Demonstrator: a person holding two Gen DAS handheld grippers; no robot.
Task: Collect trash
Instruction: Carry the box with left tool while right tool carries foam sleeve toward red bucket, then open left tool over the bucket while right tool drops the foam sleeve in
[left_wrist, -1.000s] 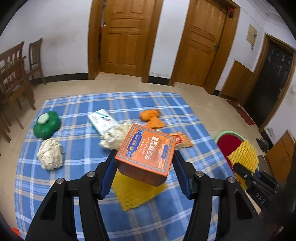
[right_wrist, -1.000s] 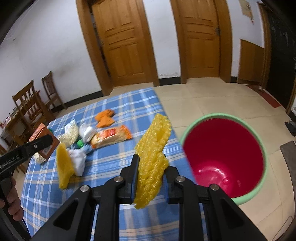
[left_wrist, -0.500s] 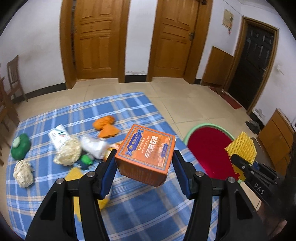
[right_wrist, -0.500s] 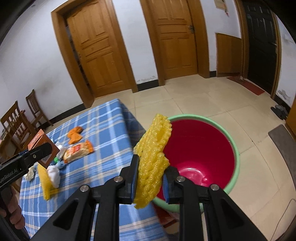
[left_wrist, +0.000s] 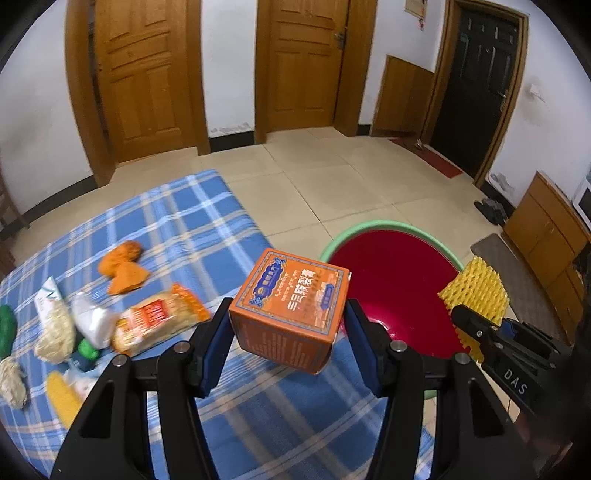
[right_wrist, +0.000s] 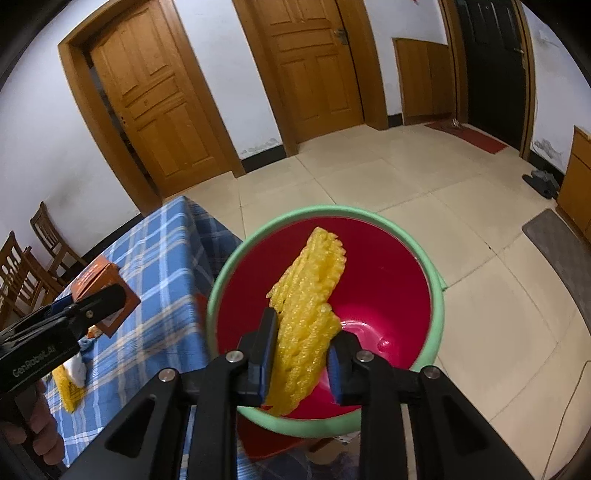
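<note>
Both tongs swung over red bucket.

Soft, even indoor light, faint floor sheen, strong fisheye bending with dark corners, slight motion blur at left.

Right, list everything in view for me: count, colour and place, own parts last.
orange box: one, orange, between the left fingers, above the table edge
yellow foam net: one, yellow, between the right fingers, over the bin
bin: one, red inside with a green rim, on the floor beside the table
tablecloth: one, blue plaid, covering the table
noodle packet: one, orange, on the cloth
orange wrappers: two, orange, farther back on the cloth
second yellow net: one, yellow, near cloth edge
doors: two, brown wood, back wall
left gripper: black, shut on the box
right gripper: black, jaws opening around the net
</note>
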